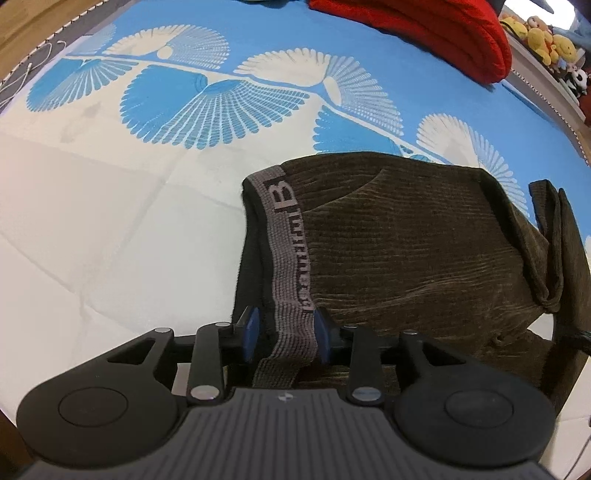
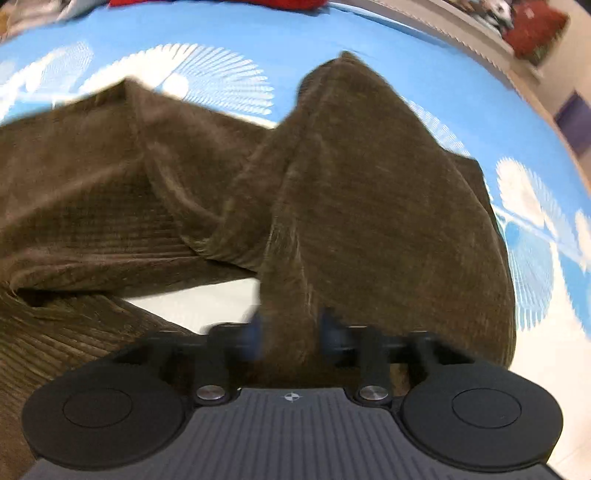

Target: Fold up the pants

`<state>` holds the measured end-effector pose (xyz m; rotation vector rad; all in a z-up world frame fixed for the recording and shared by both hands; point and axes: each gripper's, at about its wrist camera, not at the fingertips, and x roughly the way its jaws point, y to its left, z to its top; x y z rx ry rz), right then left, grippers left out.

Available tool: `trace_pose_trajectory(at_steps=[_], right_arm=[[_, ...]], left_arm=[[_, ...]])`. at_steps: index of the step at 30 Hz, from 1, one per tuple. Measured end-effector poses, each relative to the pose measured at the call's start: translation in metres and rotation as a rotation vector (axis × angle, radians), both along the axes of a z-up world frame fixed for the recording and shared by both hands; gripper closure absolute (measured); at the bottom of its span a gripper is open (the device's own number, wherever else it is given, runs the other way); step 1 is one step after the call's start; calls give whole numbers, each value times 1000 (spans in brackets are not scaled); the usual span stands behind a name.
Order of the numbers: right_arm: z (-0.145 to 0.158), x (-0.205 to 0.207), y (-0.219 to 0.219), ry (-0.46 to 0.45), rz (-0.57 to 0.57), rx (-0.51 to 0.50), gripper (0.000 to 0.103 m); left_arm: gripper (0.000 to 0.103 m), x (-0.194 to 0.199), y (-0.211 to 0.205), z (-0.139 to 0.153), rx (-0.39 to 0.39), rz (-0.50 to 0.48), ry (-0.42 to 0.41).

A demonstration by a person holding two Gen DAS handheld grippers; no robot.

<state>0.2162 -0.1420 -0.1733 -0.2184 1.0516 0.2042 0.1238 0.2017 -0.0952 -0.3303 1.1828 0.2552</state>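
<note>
The pants [image 1: 388,243] are brown corduroy, lying on a bed with a blue and white fan-print bedspread [image 1: 110,192]. In the left wrist view they're partly folded into a chunky block, long axis running left to right, with the waist end at the left. The grey elastic waistband [image 1: 291,266] has dark lettering and runs near to far along that left edge, and the cord ribs run mostly across the block. A loose flap of leg fabric stands up at the right end.

The left tongs [image 1: 284,332] sit over the near end of the waistband with the band passing between the blue pads; there's a clear gap on the left side, so they look released rather than pinching.

The right wrist view is blurry. Here a leg is bunched into a ridge running away from the camera, peaking far up, with another fold spread out to the left. The right tongs [image 2: 291,334] are clenched on the near end of that ridge.

A red cushion [image 1: 443,33] lies at the far side of the bed, and some plush toys [image 1: 546,44] sit beyond it at the far right.
</note>
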Motion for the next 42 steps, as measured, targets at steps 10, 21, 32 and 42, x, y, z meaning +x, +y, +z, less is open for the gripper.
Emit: trace_pose_trajectory(at_steps=[10,21,32,42], right_arm=[[32,-107,-178,24,76,193,94],[61,-170,-246,11,142,373,75],[45,-87,-80,-128,258,125,50],[13,-55,-57,-40,232,-25,95]], left_arm=[[67,-15,-28,18,-16,-84,-65],[67,-11,-18,15,-9,-47,-44],[65,-4,-19,6,8,-31,-15],[65,4,-28,3,0,-22,1]])
